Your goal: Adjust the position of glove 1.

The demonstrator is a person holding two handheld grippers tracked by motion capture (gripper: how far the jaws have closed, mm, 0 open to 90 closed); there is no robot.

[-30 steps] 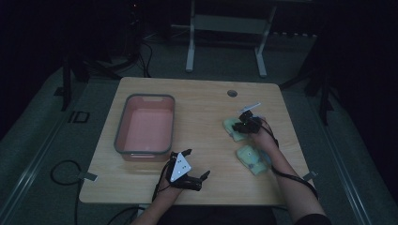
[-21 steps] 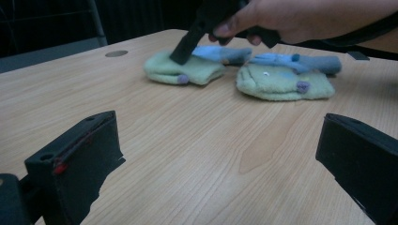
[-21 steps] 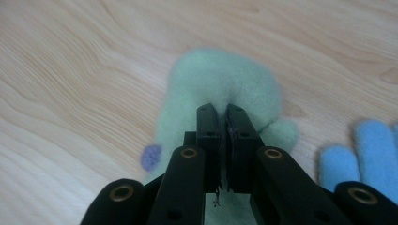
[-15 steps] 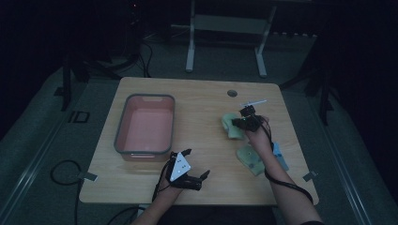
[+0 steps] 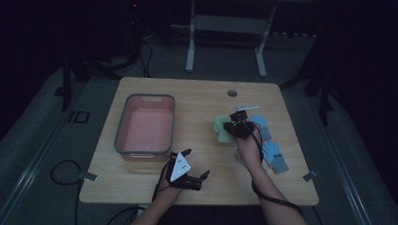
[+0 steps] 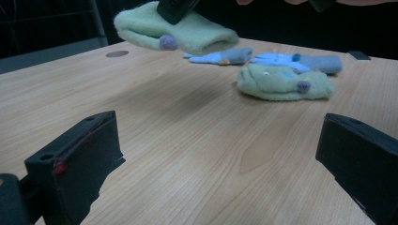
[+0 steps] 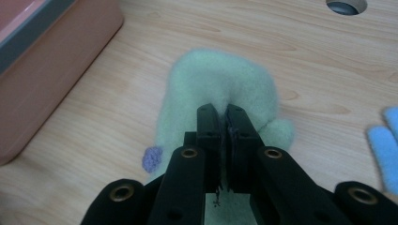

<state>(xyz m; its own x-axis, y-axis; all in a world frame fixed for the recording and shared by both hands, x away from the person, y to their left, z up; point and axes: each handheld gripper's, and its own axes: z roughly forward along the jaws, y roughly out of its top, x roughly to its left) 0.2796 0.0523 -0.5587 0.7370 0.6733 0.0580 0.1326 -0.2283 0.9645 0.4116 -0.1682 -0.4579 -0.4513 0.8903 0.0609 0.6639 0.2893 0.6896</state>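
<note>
My right gripper is shut on a pale green mitten and holds it a little above the table, right of centre. In the right gripper view the jaws pinch the fuzzy mitten, which hangs below them. The left gripper view shows this mitten raised off the wood. A second green mitten lies flat on the table beyond it. My left gripper rests near the front edge, open, with nothing between its jaws.
A pink bin with a grey rim stands at the left, close to the held mitten. Two blue gloves lie at the right. A round cable hole is at the back.
The right gripper has shifted slightly left toward the bin, carrying the green mitten with it. The left gripper has stayed put.
</note>
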